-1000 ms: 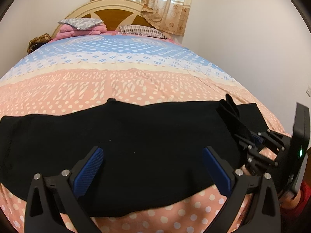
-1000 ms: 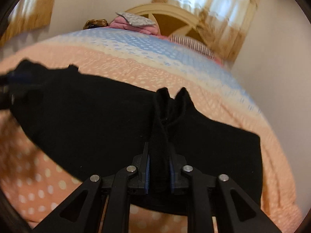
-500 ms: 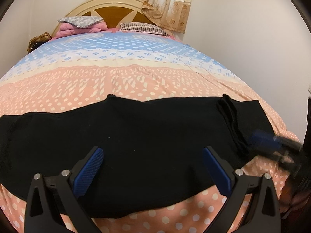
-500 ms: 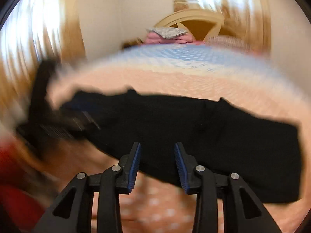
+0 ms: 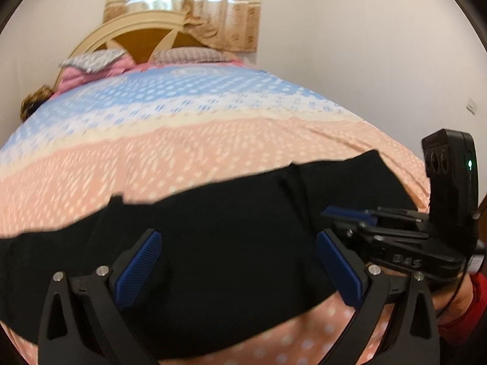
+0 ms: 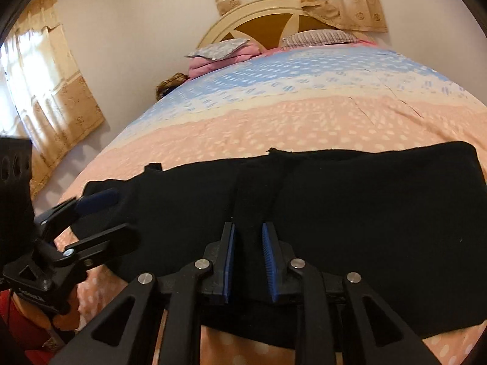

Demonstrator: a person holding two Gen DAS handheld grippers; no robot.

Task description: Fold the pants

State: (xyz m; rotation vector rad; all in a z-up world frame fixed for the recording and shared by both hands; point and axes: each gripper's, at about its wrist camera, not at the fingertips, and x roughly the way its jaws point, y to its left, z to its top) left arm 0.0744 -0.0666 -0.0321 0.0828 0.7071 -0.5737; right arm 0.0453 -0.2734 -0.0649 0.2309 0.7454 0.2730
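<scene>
Black pants (image 5: 231,243) lie flat across the near edge of the bed, folded lengthwise; they also show in the right wrist view (image 6: 350,200). My left gripper (image 5: 240,261) is open wide, low over the middle of the pants. My right gripper (image 6: 249,255) hovers low over the pants beside a raised fold (image 6: 258,179), its jaws a narrow gap apart with nothing between them. It shows from the side in the left wrist view (image 5: 350,216), at the right. The left gripper shows in the right wrist view (image 6: 100,213), at the left end of the pants.
The bed (image 5: 213,140) has a pink and blue dotted cover. Pillows and folded pink bedding (image 6: 222,54) lie by the headboard (image 6: 268,21). A wall (image 5: 365,60) runs along the right side. Curtains (image 6: 45,106) hang at the left.
My right gripper let go of the pants' fold, which dropped flat, and it swung left toward the middle. My left gripper stayed open and shifted left along the pants.
</scene>
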